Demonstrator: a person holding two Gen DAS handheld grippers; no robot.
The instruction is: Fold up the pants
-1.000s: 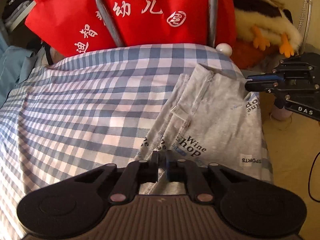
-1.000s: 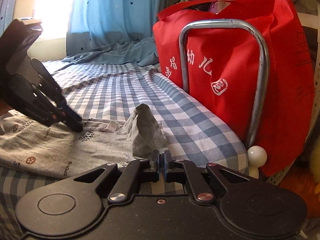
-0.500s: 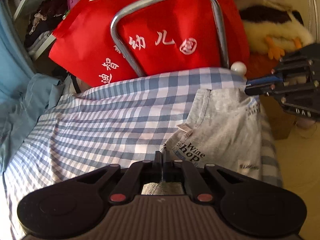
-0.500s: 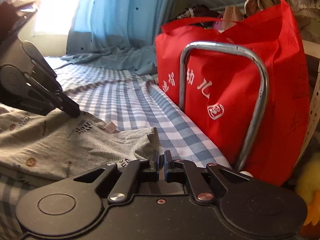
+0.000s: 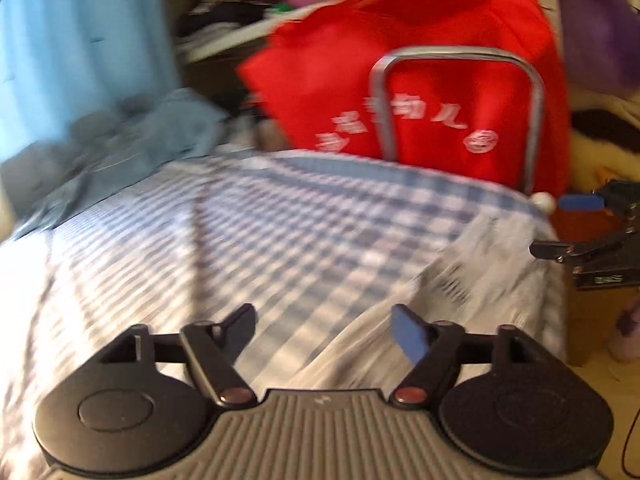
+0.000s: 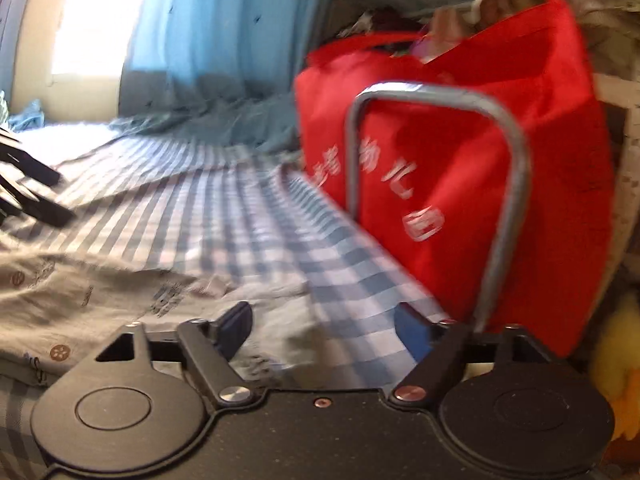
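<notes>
1. The grey printed pants [image 6: 72, 304] lie folded on the blue-and-white checked bedsheet [image 5: 248, 240], down at the near corner of the bed beside the rail end; in the left wrist view they show as a pale grey smear [image 5: 472, 280] at the sheet's right edge.
2. Left gripper [image 5: 324, 328]: fingers spread wide, nothing between them, hovering over sheet and the pants' near edge.
3. Right gripper [image 6: 324, 328]: also spread wide and empty, with the pants' corner just under its left finger [image 6: 234, 326].
4. Each tool shows in the other's camera: the right one at the far right of the left view [image 5: 592, 240], the left one as dark fingers at the left edge of the right view [image 6: 28, 192].
5. Past the sheet, a curved metal bed rail [image 6: 504, 184] stands at the bed's edge, and a red tote bag [image 5: 424, 92] with white characters sits right behind it.
6. Further back, a rumpled blue-grey cloth [image 6: 208, 120] is heaped on the bed below a light blue curtain [image 6: 224, 20], with a bright window [image 6: 92, 20] beside it. A yellow plush toy [image 6: 616, 372] sits low at the right.
7. Both views are motion-blurred.
8. Half a second ago both tools were pinched shut on the pants' edge; now both have let go and the cloth lies flat.
</notes>
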